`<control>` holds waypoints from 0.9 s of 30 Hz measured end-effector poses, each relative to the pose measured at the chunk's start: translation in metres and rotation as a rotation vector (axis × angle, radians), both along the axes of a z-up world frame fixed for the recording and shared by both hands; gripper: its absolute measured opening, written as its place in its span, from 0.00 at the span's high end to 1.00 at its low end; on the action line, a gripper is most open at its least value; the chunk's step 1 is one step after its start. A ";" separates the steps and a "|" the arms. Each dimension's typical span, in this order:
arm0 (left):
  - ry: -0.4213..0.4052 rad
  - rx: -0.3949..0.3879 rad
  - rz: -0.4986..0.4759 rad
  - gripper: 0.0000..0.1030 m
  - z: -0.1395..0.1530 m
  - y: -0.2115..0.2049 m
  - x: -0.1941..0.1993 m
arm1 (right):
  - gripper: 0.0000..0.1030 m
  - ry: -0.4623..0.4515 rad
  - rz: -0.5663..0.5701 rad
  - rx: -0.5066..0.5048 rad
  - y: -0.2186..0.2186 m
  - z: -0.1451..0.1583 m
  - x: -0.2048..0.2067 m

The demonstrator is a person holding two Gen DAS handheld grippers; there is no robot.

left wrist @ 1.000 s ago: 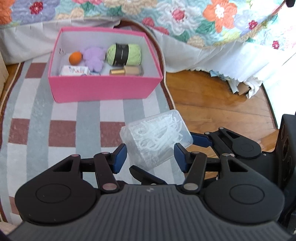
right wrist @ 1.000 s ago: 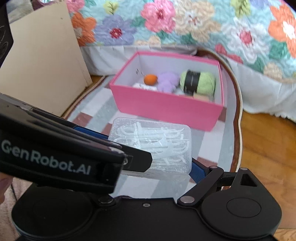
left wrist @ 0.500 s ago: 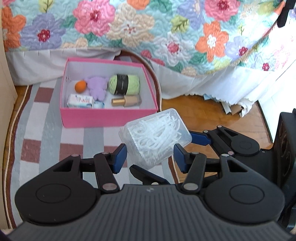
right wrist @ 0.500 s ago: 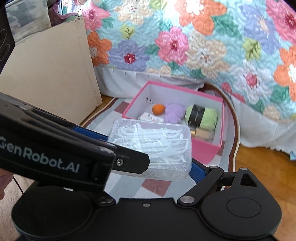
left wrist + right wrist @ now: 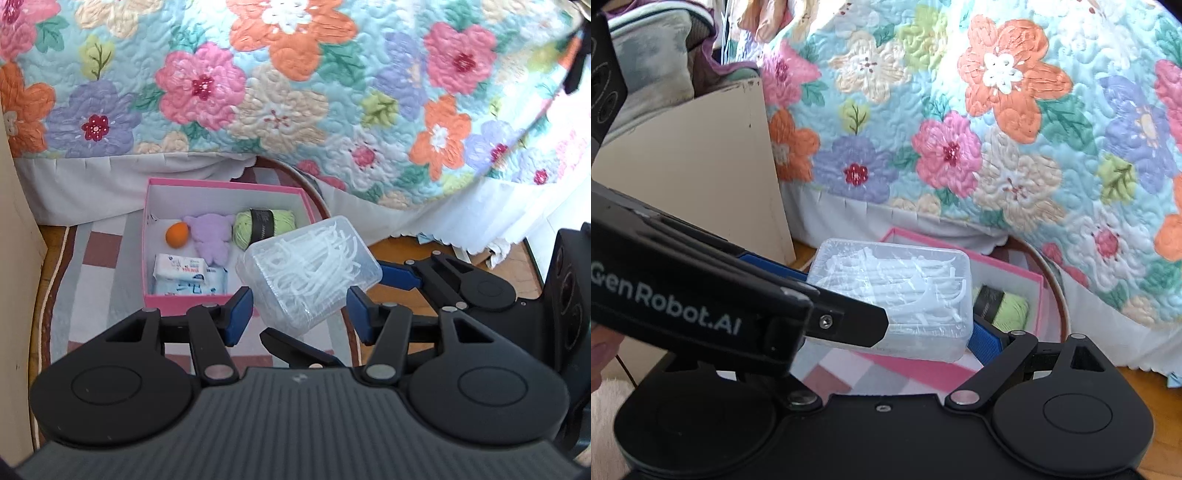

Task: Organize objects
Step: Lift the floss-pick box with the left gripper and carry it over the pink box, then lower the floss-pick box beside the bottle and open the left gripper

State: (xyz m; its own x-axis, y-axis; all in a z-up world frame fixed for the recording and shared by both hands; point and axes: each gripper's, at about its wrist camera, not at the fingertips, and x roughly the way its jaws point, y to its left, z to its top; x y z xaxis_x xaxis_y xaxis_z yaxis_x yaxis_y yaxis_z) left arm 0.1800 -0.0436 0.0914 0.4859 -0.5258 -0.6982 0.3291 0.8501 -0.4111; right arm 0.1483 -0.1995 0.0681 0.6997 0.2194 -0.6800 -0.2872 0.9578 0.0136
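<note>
Clear plastic case (image 5: 309, 272) of white floss picks sits in the air in the left wrist view, tilted, in front of and between my left fingers (image 5: 243, 308), which are spread wide and touch nothing. Left gripper (image 5: 300, 313) is empty, just hovering alongside. The case is carried by my right gripper, which comes in from the right side of this view with one blue pad against the case's far end

Behind the case: pink box (image 5: 184, 304) on the striped rug (image 5: 92, 291), open top, next to the bed with the floral quilt (image 5: 295, 92). Inside: orange ball (image 5: 176, 234), purple plush (image 5: 210, 236), green yarn skein (image 5: 264, 227), and a white-blue tissue pack (image 5: 184, 275) at the front. Front right corner is hidden by the case, can't tell what's there

Right wrist view: right gripper (image 5: 886, 321) pinches the case across its length, lid up and roughly level, so picks stay put. One blue pad is visible at the right end, the other at the left is largely hidden behind the left gripper's body crossing the frame. Case hangs above the box's near wall; the yarn shows just past it

My read: held high to clear the wall, drop into the box is next; free floor space looks tight, so aim for the front right if it's open
</note>
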 end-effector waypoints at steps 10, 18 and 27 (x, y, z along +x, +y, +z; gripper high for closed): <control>0.064 0.036 0.058 0.47 -0.046 0.002 0.088 | 0.08 0.040 0.054 0.003 -0.009 -0.036 0.090; 0.182 0.042 0.065 0.46 -0.117 -0.007 0.137 | 0.08 0.160 0.057 0.031 -0.026 -0.099 0.139; 0.329 -0.009 0.027 0.46 -0.185 -0.038 0.165 | 0.08 0.388 -0.046 0.116 -0.071 -0.155 0.164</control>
State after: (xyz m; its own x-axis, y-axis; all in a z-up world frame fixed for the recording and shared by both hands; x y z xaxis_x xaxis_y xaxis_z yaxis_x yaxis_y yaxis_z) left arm 0.3449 -0.0818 -0.0931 0.2486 -0.5229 -0.8153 0.1544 0.8524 -0.4996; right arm 0.3122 -0.2700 -0.0872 0.4070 0.2850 -0.8678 -0.1965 0.9551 0.2216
